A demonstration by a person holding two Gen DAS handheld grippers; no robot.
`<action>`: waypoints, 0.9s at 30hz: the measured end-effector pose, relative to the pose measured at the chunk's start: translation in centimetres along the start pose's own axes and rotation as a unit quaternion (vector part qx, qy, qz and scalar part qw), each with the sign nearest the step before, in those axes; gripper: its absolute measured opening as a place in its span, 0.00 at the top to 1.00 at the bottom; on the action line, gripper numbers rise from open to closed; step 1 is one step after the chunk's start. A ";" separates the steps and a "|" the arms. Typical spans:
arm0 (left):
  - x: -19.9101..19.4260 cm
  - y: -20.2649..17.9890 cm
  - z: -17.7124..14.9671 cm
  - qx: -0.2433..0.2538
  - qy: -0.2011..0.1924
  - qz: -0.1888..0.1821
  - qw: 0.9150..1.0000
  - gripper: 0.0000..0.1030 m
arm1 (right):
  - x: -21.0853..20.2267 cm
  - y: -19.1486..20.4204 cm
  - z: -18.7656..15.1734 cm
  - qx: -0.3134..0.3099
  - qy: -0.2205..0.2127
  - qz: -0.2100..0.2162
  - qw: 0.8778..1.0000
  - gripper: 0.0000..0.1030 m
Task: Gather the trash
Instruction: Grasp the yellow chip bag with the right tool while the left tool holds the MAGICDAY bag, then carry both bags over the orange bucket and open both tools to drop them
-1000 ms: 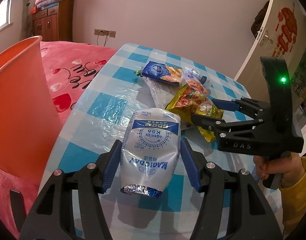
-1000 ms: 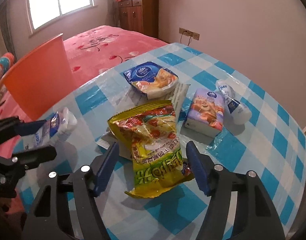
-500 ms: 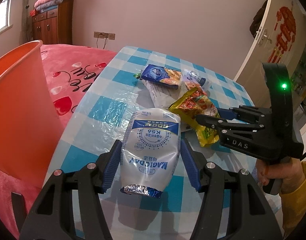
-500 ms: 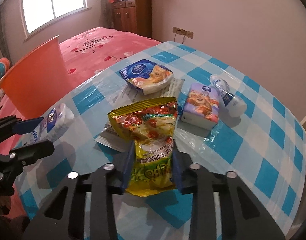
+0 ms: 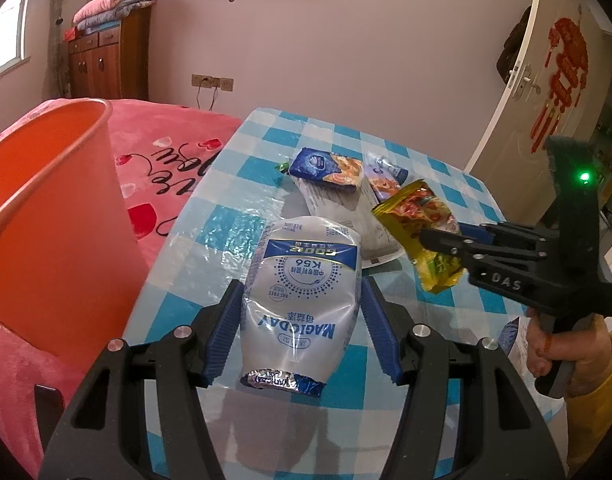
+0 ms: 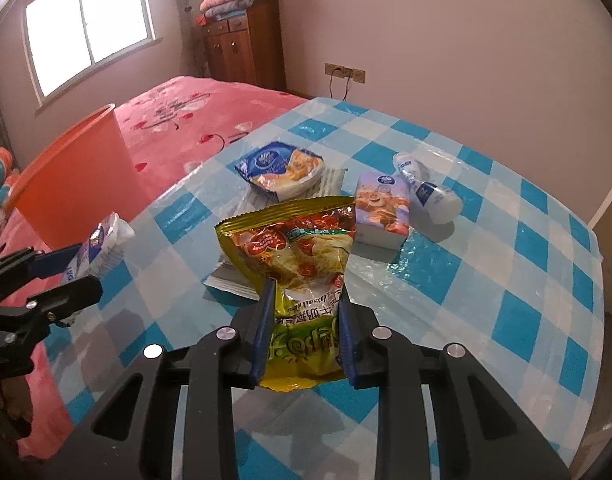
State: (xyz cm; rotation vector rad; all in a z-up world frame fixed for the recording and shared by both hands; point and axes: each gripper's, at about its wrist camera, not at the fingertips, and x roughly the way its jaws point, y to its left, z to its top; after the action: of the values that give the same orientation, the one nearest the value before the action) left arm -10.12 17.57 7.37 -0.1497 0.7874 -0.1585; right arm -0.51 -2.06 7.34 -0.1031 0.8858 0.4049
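My left gripper point(image 5: 300, 314) is shut on a white Magicday pouch point(image 5: 302, 292) and holds it above the checked table point(image 5: 210, 232); it also shows in the right wrist view point(image 6: 102, 246). My right gripper point(image 6: 304, 312) is shut on a yellow snack bag point(image 6: 298, 256) and holds it lifted off the table; that bag also shows in the left wrist view point(image 5: 422, 228). An orange bin point(image 5: 46, 216) stands left of the table, close to the left gripper.
On the table lie a blue-and-white snack pack point(image 6: 280, 168), a purple tissue pack point(image 6: 382, 208), a white pouch point(image 6: 426, 194) and a flat silver wrapper point(image 6: 234, 280). A pink bed point(image 6: 194, 128) lies behind the bin. A white door point(image 5: 546, 80) stands at the right.
My right gripper closed on the yellow snack bag and lifted it off the table. My left gripper kept hold of the white pouch and rose a little.
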 end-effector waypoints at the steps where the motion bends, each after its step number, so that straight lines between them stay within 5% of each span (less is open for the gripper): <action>1: -0.2 0.0 0.0 0.000 -0.001 0.000 1.000 0.41 | -0.4 0.0 0.0 0.004 -0.001 0.001 1.000 0.71; 14: -3.0 1.0 1.1 -0.007 -0.034 0.000 0.999 0.41 | -4.0 0.8 1.6 0.043 -0.024 0.032 0.998 0.71; 27: -9.7 5.9 4.4 -0.027 -0.114 0.047 0.992 0.41 | -6.5 8.6 7.3 -0.002 -0.062 0.110 0.992 0.71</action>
State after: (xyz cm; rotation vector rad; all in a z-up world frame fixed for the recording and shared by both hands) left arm -13.20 25.58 15.96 -0.1791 0.5696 -0.0299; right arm -2.15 5.75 17.67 0.0170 0.7753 0.6130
